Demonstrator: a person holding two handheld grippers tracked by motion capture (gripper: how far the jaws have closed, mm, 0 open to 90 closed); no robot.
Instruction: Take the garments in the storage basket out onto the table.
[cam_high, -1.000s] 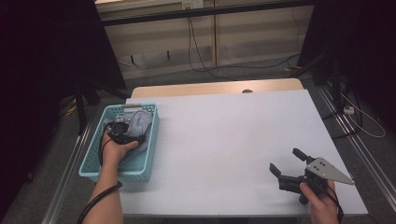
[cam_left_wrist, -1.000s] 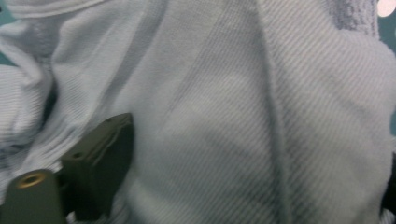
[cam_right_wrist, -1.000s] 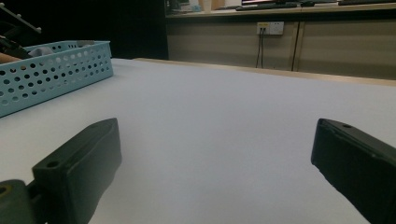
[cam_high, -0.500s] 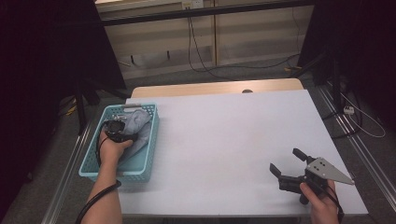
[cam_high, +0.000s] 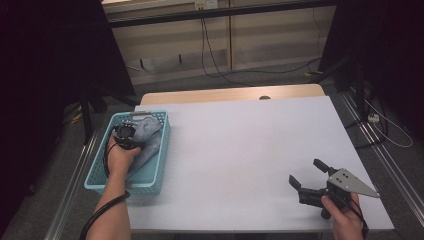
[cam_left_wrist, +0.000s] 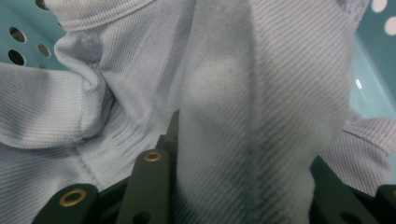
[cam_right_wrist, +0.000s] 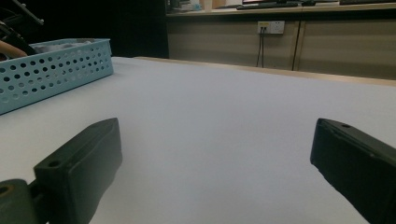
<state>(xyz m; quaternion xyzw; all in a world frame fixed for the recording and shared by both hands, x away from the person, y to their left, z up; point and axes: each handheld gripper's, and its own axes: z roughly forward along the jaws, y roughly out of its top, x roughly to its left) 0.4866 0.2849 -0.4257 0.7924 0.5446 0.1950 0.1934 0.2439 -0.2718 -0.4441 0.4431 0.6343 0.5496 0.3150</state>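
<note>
While the left hand (cam_high: 120, 156) reaches down into the basket (cam_high: 102, 177) at the surface's (cam_high: 240, 150) left edge, its claw (cam_high: 125, 134) is clenched on a fold of the grey cloth (cam_left_wrist: 261, 93), which hides the jaw tips. The right claw (cam_high: 311, 179) rests released near the front right corner, jaws wide apart.

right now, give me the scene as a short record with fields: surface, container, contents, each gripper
surface: white table
container: teal perforated basket at the table's left edge
contents: pale blue ribbed cloth, bunched
left gripper: down in the basket, jaws shut on a fold of the cloth
right gripper: near the table's front right corner, jaws open with nothing between them, pointing toward the basket
</note>
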